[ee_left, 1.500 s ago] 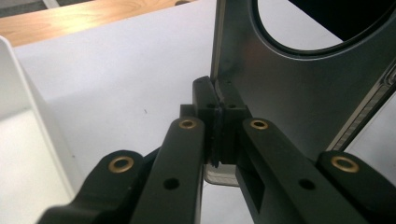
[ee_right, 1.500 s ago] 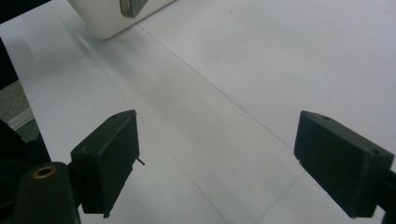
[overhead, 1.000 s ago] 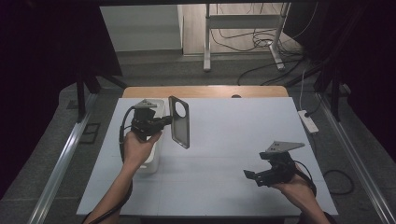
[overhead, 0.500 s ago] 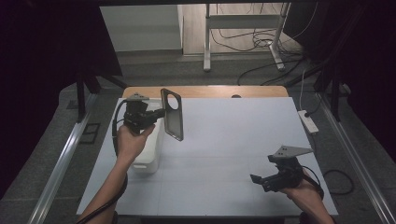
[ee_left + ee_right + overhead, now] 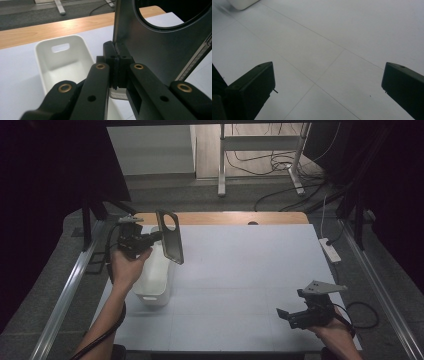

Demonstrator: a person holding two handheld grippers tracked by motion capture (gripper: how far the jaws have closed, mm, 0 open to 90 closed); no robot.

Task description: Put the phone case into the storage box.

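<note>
Carried toward the far-left part of the table since the earlier frames, the dark flat metal-looking plate with a large round hole near its top [image 5: 169,236] now hangs above the long white plastic bin with slot handles [image 5: 154,275], where before it stood further out over the bare sheet. That suggests the plate is being brought to the bin for dropping in, though it is not yet lowered. In the left gripper view the plate [image 5: 160,50] stands on edge, smooth and dull grey with a ribbed strip down one side, its lower corner caught between the pads of the left gripper [image 5: 117,67], whose jaws are pressed together on it. Below and beyond lies the bin [image 5: 62,60], with nothing in the part that shows. The right gripper [image 5: 300,312] has drawn back toward the near-right corner of the white table cover [image 5: 250,265]; its jaws, which have just been opening, are spread wide [image 5: 324,82] with nothing between them.
</note>
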